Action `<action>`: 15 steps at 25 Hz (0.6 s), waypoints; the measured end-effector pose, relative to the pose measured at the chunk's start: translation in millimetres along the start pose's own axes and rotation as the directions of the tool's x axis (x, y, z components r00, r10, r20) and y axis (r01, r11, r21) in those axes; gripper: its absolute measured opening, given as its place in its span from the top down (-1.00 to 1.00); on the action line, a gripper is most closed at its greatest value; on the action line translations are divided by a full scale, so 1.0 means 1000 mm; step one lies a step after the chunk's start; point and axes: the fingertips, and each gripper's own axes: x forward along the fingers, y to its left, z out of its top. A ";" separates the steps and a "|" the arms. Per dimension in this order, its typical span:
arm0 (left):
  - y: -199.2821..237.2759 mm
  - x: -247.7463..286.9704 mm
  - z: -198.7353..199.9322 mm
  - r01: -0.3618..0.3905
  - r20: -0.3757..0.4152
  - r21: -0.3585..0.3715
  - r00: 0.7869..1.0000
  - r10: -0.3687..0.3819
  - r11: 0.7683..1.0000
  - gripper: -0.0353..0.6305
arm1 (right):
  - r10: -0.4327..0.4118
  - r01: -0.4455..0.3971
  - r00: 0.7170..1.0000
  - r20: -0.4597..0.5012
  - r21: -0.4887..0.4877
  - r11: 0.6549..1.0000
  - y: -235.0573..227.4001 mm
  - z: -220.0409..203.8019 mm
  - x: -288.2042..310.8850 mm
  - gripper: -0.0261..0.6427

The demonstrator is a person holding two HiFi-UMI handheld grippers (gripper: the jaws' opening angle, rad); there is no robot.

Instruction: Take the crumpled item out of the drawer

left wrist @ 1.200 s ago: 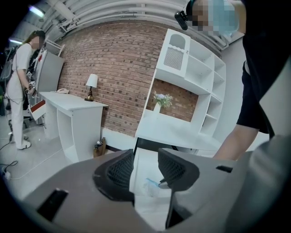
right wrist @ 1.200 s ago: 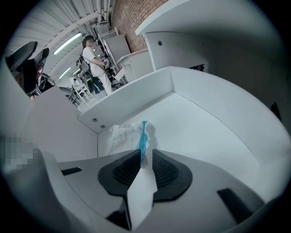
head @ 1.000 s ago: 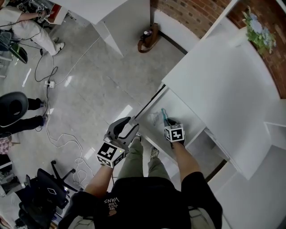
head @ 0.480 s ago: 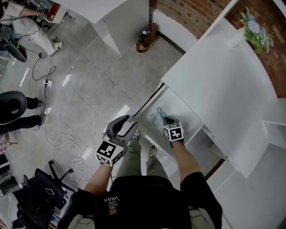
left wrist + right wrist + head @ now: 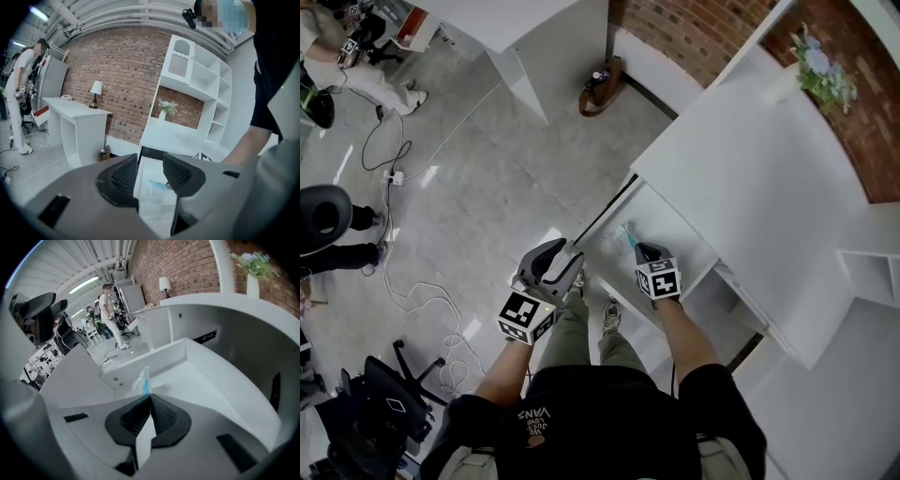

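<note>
The crumpled item (image 5: 143, 379) is a clear and blue wrapper, standing up from the tips of my right gripper (image 5: 150, 400). The gripper is shut on its lower edge, inside the open white drawer (image 5: 164, 357). In the head view my right gripper (image 5: 636, 249) reaches into the drawer (image 5: 670, 223) with the wrapper (image 5: 625, 235) at its tip. My left gripper (image 5: 571, 260) hovers open at the drawer's front corner and holds nothing. Through its jaws (image 5: 150, 174) I see the drawer floor and the wrapper (image 5: 157, 186).
The white desk top (image 5: 759, 178) overhangs the drawer's back. A vase of flowers (image 5: 811, 64) stands on it. A brown bag (image 5: 598, 82) sits on the floor by the wall. Cables (image 5: 412, 291), a black chair (image 5: 380, 403) and people (image 5: 337, 56) are at the left.
My right gripper with the wrapper has shifted slightly toward the drawer's front left. The left gripper stays by the drawer's front corner.
</note>
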 end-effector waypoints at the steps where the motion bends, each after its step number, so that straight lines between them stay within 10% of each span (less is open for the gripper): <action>1: -0.002 -0.001 0.003 0.000 0.008 0.002 1.000 0.000 1.000 0.45 | 0.000 0.000 1.000 0.013 -0.007 1.000 0.002 0.004 -0.005 0.92; 15: -0.028 -0.023 0.024 -0.019 0.070 0.035 0.997 0.016 0.999 0.45 | -0.002 0.006 0.976 0.217 -0.018 1.000 0.029 0.050 -0.094 0.92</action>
